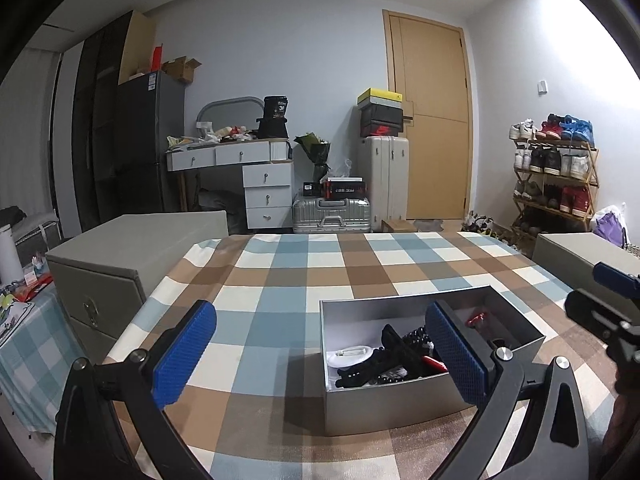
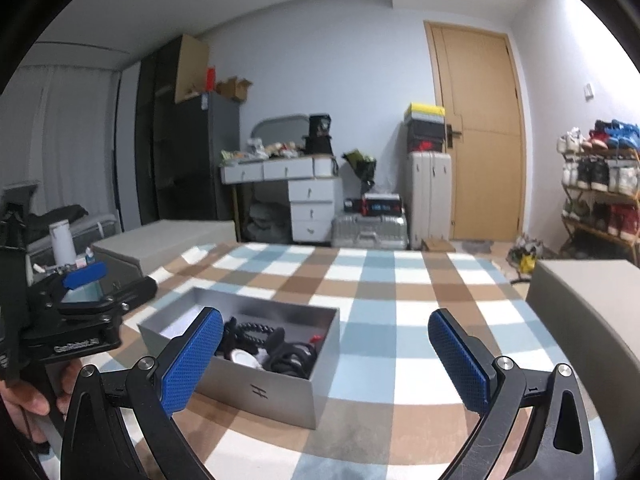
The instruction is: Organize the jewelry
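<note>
**Two open grippers over one full box**

Two grippers hang above the checked worktop [image 1: 280, 264], both with jaws spread wide and nothing between them. The left gripper [image 1: 320, 356] looks across the near-left part of the worktop; the right gripper [image 2: 326, 360] faces the middle.

The jewelry [image 2: 272, 346] lies jumbled in an open silver box [image 2: 260, 394] near the front edge: dark beaded strands, a white round piece [image 1: 352, 354] and small red bits [image 1: 476, 319], heaped and overlapping. Whether the heap awaits sorting or has just been gathered there, the pictures do not settle.

Any pick from the box would, I judge, go best from straight above, onto one strand at a spot clear of its neighbours, closing slowly so that tangled pieces do not ride up with it. The box looks light and may slide; the other gripper could steady its wall.
</note>
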{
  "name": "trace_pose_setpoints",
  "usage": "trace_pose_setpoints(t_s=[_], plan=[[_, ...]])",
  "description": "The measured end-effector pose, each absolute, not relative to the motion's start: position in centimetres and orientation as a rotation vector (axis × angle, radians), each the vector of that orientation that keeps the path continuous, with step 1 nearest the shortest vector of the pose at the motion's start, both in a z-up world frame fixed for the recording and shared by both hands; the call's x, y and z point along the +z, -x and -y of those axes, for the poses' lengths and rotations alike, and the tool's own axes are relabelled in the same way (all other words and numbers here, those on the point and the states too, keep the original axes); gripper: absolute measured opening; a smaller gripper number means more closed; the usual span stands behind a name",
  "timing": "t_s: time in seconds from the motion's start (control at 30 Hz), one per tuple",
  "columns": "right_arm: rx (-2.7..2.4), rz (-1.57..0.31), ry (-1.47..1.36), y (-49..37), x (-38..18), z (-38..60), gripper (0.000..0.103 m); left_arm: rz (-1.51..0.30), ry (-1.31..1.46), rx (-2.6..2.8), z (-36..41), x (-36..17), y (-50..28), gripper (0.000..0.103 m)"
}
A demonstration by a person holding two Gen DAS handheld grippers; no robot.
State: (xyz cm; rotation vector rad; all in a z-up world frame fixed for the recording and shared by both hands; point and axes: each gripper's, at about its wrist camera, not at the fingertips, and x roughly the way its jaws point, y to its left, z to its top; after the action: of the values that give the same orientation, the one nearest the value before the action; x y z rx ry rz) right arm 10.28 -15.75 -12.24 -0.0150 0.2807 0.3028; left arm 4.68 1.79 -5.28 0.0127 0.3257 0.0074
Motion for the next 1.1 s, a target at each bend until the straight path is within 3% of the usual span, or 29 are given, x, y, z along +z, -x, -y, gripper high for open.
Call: trace_pose_setpoints(t_s=[1.1], plan=[[0.303,-0.271,0.032,-9.99,-12.12,15.68,0.103,-0.322,0.000,0.016,-2.02,-5.33,-4.70,0.102]])
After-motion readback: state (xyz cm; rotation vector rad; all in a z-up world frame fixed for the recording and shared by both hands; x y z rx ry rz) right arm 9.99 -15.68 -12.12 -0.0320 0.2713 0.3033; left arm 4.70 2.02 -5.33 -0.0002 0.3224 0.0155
